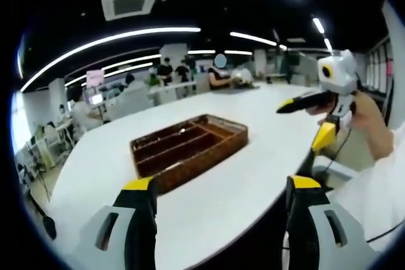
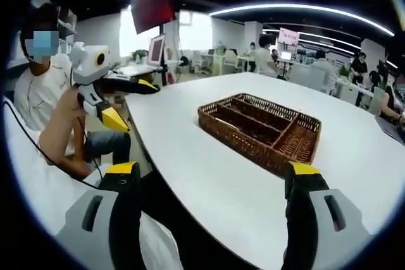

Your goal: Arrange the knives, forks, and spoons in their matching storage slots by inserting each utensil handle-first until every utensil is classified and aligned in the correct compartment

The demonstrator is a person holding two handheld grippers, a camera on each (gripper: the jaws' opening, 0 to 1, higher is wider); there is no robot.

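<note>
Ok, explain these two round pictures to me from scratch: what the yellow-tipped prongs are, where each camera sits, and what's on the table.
There is no robot here. A person holds a hand-held gripper in each hand, and a fisheye camera rides on each one, looking forward along its two jaws. Those are the yellow-tipped black prongs rising from the bottom of each picture.

In the left gripper view, the left gripper has its jaws spread apart and holds nothing. The right gripper enters from the right, held in the person's hand.

In the right gripper view, the right gripper is likewise open and empty, and the left gripper shows at the left.

On the large white table sits a brown woven wicker tray divided into compartments. I can make out no knives, forks or spoons in it.
</note>
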